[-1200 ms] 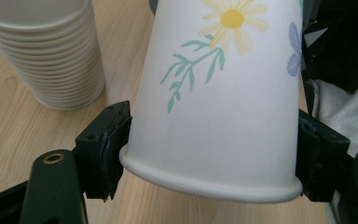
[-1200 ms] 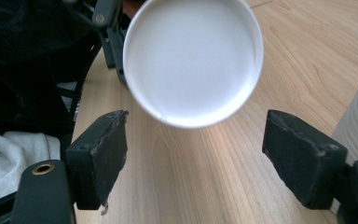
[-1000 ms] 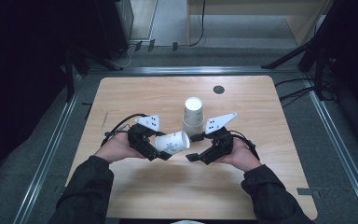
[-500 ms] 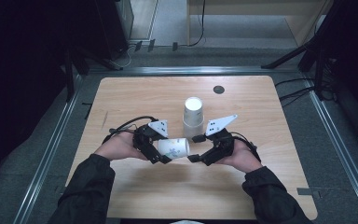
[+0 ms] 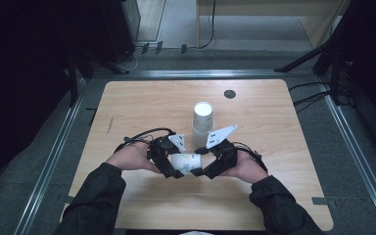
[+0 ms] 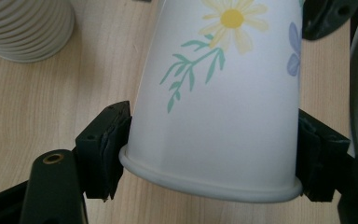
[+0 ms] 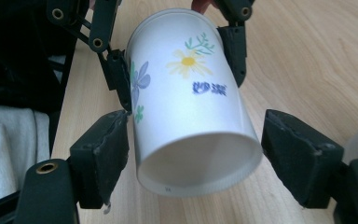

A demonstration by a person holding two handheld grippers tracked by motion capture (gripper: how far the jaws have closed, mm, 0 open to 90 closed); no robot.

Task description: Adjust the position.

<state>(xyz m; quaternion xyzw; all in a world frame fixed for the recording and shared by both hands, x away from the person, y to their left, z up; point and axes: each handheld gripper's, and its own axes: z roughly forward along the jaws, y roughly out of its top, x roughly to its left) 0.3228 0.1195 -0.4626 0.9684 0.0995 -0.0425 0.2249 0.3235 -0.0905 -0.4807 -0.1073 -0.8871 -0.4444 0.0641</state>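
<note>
A white paper cup printed with flowers (image 5: 186,161) lies sideways just above the table between my two grippers. My left gripper (image 5: 175,165) is shut on it near the rim; in the left gripper view both pads (image 6: 109,144) press the cup (image 6: 223,107) wall. My right gripper (image 7: 198,149) faces the cup's base (image 7: 196,163). Its jaws have just been closing with the cup between them. The left pad sits against the wall, while a gap remains at the right pad (image 7: 291,149).
A stack of white ribbed cups (image 5: 202,120) stands upside down just beyond the grippers, mid-table. A small dark round disc (image 5: 229,93) lies at the far right of the wooden table (image 5: 142,103). Metal rails edge the table.
My left hand has brought the cup nearer and a little lower, toward the right gripper. The right gripper's jaws now sit around the cup's base end.
</note>
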